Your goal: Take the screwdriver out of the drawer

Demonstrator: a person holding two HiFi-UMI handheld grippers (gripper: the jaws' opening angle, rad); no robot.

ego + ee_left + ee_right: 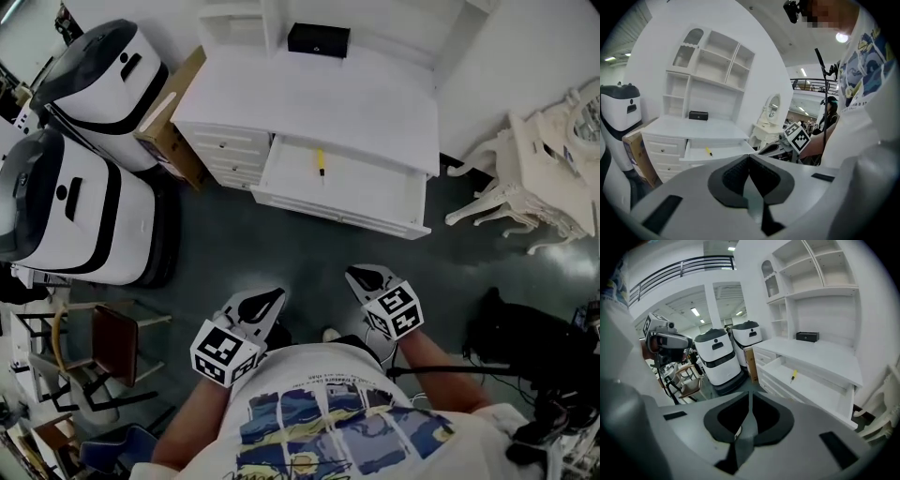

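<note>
A small yellow screwdriver (320, 162) with a dark tip lies in the pulled-out white drawer (375, 217) of the white desk (375, 103). It also shows as a yellow screwdriver (708, 151) in the left gripper view and a yellow screwdriver (792, 376) in the right gripper view. Both grippers hang close to the person's chest, well short of the drawer. My left gripper (270, 298) is shut and holds nothing. My right gripper (359, 277) is shut and empty too.
A black box (319, 39) sits on the desk top under white shelves. Two white-and-black machines (75, 197) stand left of the desk beside a cardboard box (173, 131). A chair (112, 342) is at lower left, ornate white furniture (539, 178) at right, dark gear (525, 347) on the floor.
</note>
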